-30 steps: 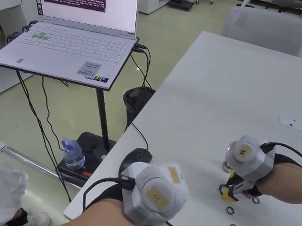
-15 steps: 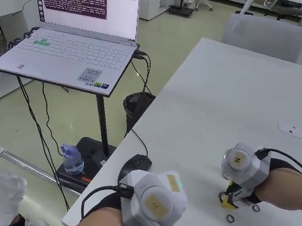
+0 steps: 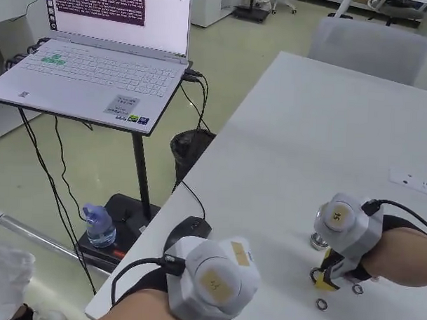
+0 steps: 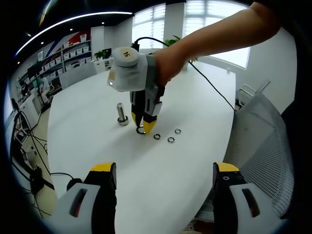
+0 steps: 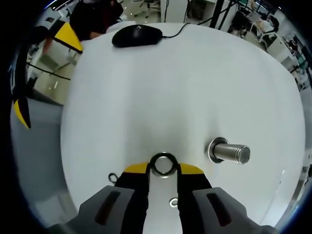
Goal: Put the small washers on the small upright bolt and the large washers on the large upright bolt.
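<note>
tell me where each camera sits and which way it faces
Head view: on the headset, looking forward and down at the table and laptop; both forearms show.
Left gripper view: on the left gripper, facing the right gripper and arm across the table; own jaws apart.
Right gripper view: on the right gripper, looking down at its held washer near the bolt.
Gripper views share bolt, washer.

bolt [image 3: 319, 241] upright on table [image 3: 320, 121], near its front edge. right gripper [image 3: 319, 278] just before the bolt, a washer [image 5: 163, 164] between its jaws. loose washers [image 3: 322, 304] on table beside it. mouse [image 3: 188, 231] at table's left edge; laptop [image 3: 90, 71] on stand [image 3: 138, 164] farther left.
</note>
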